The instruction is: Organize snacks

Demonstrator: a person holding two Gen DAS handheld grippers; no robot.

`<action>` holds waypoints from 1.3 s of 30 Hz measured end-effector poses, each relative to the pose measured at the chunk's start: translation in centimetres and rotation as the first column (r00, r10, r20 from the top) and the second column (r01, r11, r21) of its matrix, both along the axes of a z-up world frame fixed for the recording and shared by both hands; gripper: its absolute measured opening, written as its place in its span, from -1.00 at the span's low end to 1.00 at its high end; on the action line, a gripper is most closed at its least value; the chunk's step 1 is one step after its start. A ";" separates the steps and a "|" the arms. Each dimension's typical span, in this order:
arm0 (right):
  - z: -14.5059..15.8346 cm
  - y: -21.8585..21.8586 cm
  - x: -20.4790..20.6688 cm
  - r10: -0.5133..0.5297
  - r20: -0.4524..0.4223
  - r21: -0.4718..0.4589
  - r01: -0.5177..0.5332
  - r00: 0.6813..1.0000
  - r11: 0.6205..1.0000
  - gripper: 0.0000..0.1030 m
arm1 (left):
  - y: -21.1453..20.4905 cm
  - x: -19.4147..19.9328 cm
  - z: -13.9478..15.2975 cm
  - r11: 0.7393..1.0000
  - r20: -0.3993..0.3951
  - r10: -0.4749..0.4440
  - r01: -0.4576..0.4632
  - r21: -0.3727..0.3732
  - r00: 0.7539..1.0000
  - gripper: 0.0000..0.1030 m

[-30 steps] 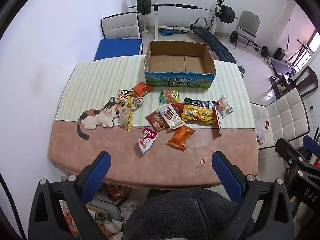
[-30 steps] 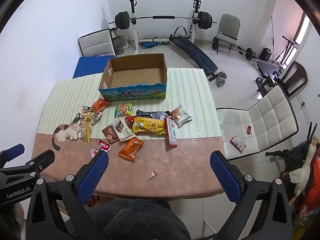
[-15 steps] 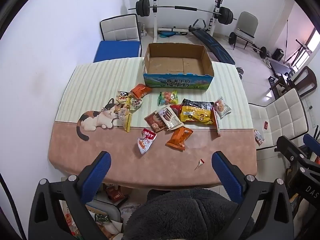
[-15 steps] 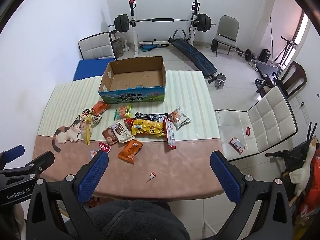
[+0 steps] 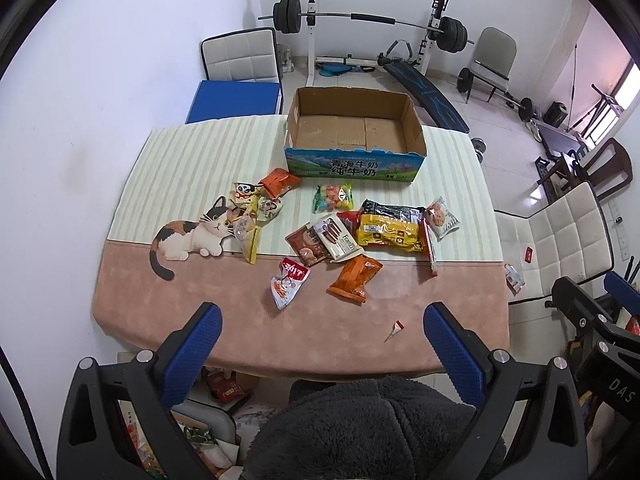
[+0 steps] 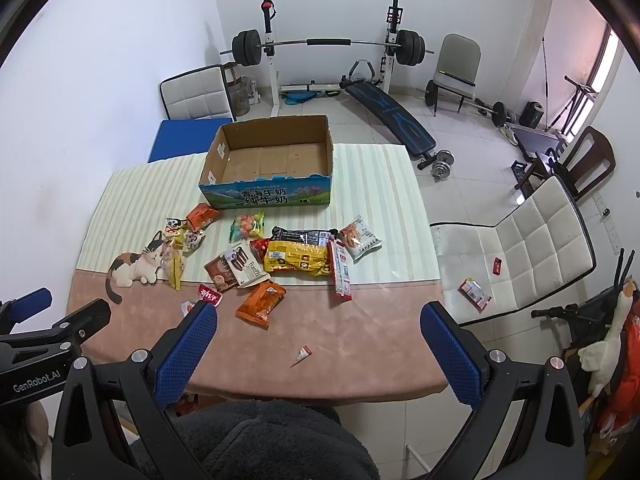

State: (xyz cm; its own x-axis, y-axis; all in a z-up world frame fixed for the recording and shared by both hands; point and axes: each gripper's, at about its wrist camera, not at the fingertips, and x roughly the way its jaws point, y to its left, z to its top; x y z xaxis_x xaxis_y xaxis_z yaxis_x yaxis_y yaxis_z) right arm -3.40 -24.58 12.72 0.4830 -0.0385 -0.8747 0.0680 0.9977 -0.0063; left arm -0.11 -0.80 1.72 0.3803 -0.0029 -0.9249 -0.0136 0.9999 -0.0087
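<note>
Several snack packets lie scattered mid-table: a yellow bag (image 5: 390, 230), an orange packet (image 5: 354, 278), a red-and-white packet (image 5: 289, 282), a cookie pack (image 5: 441, 218) and a candy bag (image 5: 333, 197). Behind them stands an empty cardboard box (image 5: 354, 130) with a blue printed front. My left gripper (image 5: 318, 336) hangs open high above the table's near edge, holding nothing. My right gripper (image 6: 318, 334) is likewise open and empty over the near edge. The same box (image 6: 272, 160), yellow bag (image 6: 298, 260) and orange packet (image 6: 262, 298) show in the right wrist view.
The table (image 5: 200, 160) wears a striped cloth with a cat picture (image 5: 192, 236) at left. A small torn wrapper (image 5: 394, 330) lies near the front edge. White chairs (image 5: 560, 240) stand right and behind; a barbell rack (image 5: 360, 20) fills the back. A dark fleece sleeve (image 5: 360, 428) is below.
Both grippers have drawn back and up slightly, so the table looks a little farther away. Nothing on the table has moved.
</note>
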 end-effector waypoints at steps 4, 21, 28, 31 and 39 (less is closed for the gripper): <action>0.0 0.2 0.1 0.001 0.001 -0.004 -0.001 1.000 1.000 1.00 | -0.1 0.0 0.0 1.000 0.003 0.001 -0.001 -0.001 1.000 1.00; -0.1 0.1 0.1 0.001 -0.002 0.002 -0.001 1.000 1.000 1.00 | -0.5 -0.1 0.0 1.000 0.008 0.000 0.000 0.000 1.000 1.00; -0.2 0.1 0.1 0.002 -0.004 0.001 -0.002 1.000 1.000 1.00 | -0.5 -0.1 0.0 1.000 0.007 -0.001 0.001 -0.001 1.000 1.00; -0.2 0.0 0.2 0.001 -0.005 0.005 -0.001 1.000 1.000 1.00 | -0.5 -0.1 0.0 1.000 0.004 -0.003 0.003 -0.002 1.000 1.00; -0.4 0.0 0.4 0.000 -0.005 0.005 0.000 1.000 1.000 1.00 | -0.4 -0.1 0.0 1.000 0.008 -0.003 0.003 -0.001 1.000 1.00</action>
State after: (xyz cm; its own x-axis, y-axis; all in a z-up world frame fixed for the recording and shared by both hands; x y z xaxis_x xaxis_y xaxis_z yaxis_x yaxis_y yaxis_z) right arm -3.01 -24.58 12.36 0.4789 -0.0335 -0.8772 0.0676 0.9977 -0.0012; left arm -0.22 -1.17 1.75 0.3873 -0.0046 -0.9220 -0.0106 0.9999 -0.0094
